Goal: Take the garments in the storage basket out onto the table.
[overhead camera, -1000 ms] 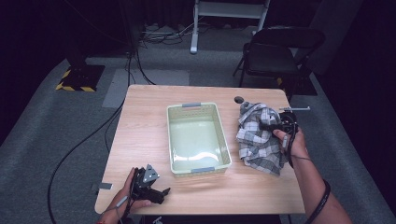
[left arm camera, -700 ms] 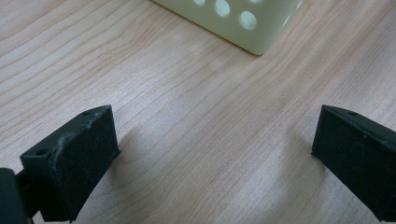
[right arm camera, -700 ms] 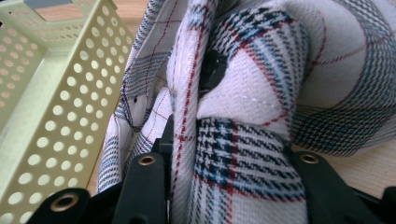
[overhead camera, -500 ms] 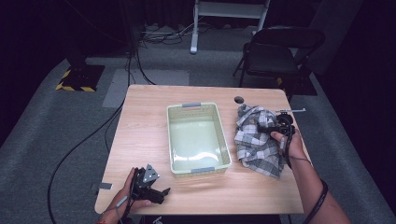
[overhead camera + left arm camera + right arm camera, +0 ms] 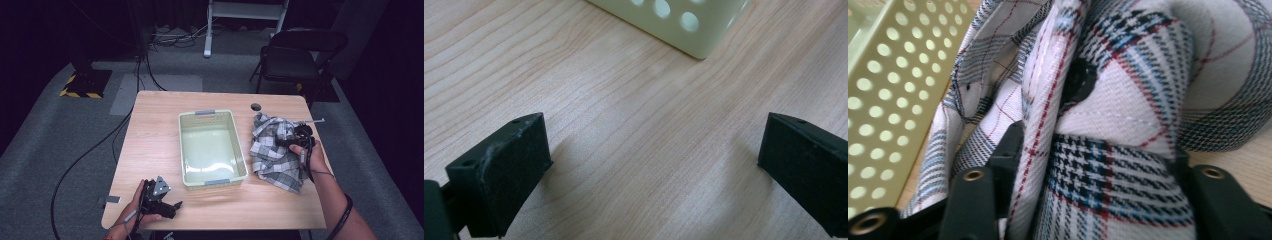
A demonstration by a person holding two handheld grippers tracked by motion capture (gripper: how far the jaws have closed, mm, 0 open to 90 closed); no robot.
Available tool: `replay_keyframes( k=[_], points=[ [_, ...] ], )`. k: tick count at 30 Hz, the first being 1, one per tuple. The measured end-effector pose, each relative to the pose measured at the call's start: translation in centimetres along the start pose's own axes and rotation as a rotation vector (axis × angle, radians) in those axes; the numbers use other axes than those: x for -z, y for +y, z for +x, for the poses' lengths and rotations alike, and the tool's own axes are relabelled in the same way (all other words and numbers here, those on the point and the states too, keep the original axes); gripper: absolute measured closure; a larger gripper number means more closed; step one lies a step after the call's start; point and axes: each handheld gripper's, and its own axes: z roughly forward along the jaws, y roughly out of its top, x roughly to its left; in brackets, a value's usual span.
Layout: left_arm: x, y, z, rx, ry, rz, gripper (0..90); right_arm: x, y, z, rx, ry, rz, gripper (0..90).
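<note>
From the high view, the plaid cloth (image 5: 275, 152) lies crumpled on the table (image 5: 155, 130), just right of the pale green basket (image 5: 210, 147). The right gripper (image 5: 294, 142) sits on it; a second earlier that hand was a little higher on the heap. The left gripper (image 5: 162, 202) rests near the table's front edge.

In the left gripper view, its jaws stand wide apart over bare wood.

In the right gripper view, a fold of cloth bulges between jaws that have just been opening. A better grip would take one thick fold deep before lifting toward the basket (image 5: 883, 95).
</note>
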Motion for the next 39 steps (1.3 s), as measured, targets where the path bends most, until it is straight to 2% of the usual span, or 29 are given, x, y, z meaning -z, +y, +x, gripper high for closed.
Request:
replay_keyframes(
  k=[3,5,9,13,15,16,23,29,39],
  points=[
    [0.0,0.0,0.0,0.0,0.0,0.0,0.0,0.0,-0.2,-0.1,0.02,-0.003,0.007,39.3],
    [0.0,0.0,0.0,0.0,0.0,0.0,0.0,-0.1,-0.4,-0.1,0.067,-0.003,0.015,33.4],
    [0.0,0.0,0.0,-0.002,0.001,0.001,0.0,-0.1,-0.6,0.0,0.097,-0.007,0.023,28.0],
    [0.0,0.0,0.0,-0.002,0.001,0.001,0.0,-0.3,-0.9,0.5,0.141,-0.056,0.033,13.3],
    [0.0,0.0,0.0,-0.002,0.001,0.001,0.0,-0.3,-1.0,0.6,0.144,-0.062,0.037,11.4],
    [0.0,0.0,0.0,-0.001,0.002,0.002,0.0,-0.5,-1.1,0.7,0.151,-0.065,0.049,7.3],
    [0.0,0.0,0.0,-0.001,0.001,0.002,0.0,-0.6,-1.3,0.8,0.16,-0.068,0.056,4.6],
    [0.0,0.0,0.0,-0.002,0.001,0.001,0.0,-0.6,-1.5,1.1,0.188,-0.07,0.061,4.9],
    [0.0,0.0,0.0,-0.001,0.002,0.002,0.0,0.0,-1.4,1.5,0.26,-0.101,0.071,6.3]
  ],
)
